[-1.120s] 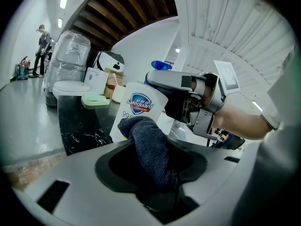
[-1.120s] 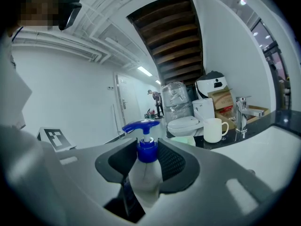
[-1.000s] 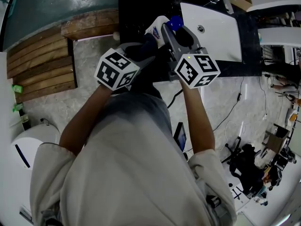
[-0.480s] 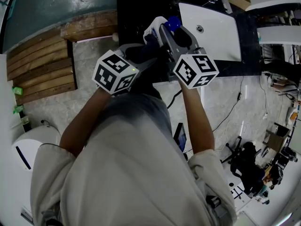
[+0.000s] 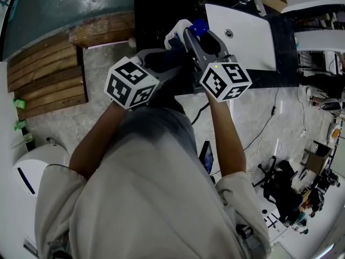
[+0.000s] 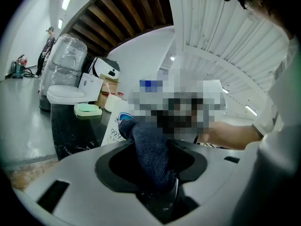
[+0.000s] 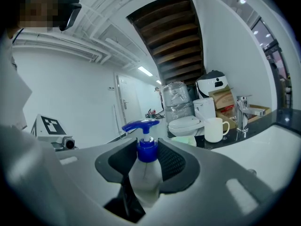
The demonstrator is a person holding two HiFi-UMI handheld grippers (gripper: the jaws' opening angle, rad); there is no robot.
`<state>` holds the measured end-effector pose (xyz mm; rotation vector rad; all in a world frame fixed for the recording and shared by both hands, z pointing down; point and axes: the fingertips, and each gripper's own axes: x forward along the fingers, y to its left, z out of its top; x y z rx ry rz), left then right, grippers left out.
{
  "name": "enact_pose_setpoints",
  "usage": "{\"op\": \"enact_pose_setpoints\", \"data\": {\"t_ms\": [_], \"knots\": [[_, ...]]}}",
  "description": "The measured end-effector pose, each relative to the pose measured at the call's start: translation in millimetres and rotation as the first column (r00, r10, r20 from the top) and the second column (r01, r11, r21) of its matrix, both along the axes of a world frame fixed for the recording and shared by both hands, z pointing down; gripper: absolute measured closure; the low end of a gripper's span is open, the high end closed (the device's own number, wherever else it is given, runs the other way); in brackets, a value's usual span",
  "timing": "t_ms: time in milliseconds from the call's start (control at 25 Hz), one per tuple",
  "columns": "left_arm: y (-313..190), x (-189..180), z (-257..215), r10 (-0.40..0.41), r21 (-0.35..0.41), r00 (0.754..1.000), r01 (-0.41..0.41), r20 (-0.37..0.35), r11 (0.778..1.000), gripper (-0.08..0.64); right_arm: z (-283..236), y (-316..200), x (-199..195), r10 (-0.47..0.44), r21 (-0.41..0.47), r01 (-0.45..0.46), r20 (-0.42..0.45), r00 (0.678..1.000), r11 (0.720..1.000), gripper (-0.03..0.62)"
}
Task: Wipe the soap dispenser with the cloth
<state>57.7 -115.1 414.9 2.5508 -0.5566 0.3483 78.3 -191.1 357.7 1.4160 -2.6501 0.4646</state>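
The upright soap dispenser (image 7: 143, 182) is pinched between the fingers (image 7: 175, 161) of the right gripper (image 7: 146, 157). The cloth (image 6: 151, 149), pinched by the left gripper (image 6: 153, 173), is laid against it at eleven o'clock.

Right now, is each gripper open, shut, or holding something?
The left gripper is shut on the dark blue cloth.
The right gripper is shut on the soap dispenser.

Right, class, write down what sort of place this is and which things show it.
Probably a bathroom display inside a workshop: a white sink with a tap set in a black counter, a toilet, and equipment scattered nearby.
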Motion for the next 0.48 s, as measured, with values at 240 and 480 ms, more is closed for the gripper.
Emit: {"op": "enact_pose_setpoints", "data": {"t_ms": [240,480], "knots": [[-2.9,-3.6,-4.6,-0.009,-0.004,1.000,0.009,-0.021,1.000,0.370,0.4,0.9,-2.5,-0.008,0.002,0.008,-0.004,1.000,1.000,0.460],[-13.7,-8.8,-16.9,-0.032,0.010,0.999,0.032,-0.044,0.999,0.370,0.8,-0.4,-2.6,-0.011,0.002,0.011,-0.009,1.000,1.000,0.460]]}}
